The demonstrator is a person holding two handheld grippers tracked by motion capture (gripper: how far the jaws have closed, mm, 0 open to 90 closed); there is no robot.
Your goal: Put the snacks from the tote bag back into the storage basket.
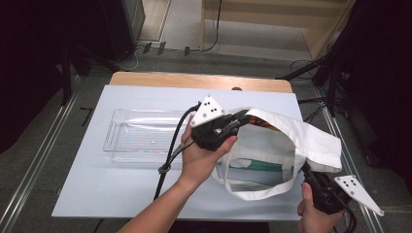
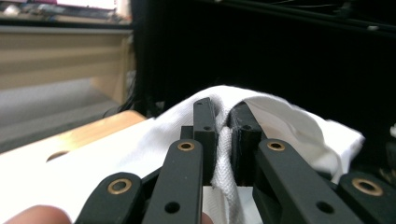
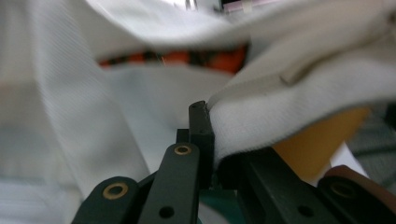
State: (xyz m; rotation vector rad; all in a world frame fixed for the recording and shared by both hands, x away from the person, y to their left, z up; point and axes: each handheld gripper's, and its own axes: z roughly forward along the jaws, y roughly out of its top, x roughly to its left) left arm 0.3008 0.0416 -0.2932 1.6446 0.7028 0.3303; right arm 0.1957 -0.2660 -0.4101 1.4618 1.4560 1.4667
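A white cloth bag is held open above the right half of a table covered by a pale sheet. Its mouth faces up and toward the person. Inside the bag, something teal and white lies at the bottom, and an orange and black patterned strip shows under the far rim; what either one is cannot be told. No writing can be read on the bag.

A clear plastic tray lies on the left half of the table, toward the far edge. It appears empty.

The left gripper reaches from the middle of the table to the far left part of the bag's rim. In the left gripper view its jaws are closed tight on a fold of the white fabric.

The right gripper comes in at the near right corner of the table. In the right gripper view its jaws are pinched shut on the bag's thick hem, with the bag's inside beyond them.
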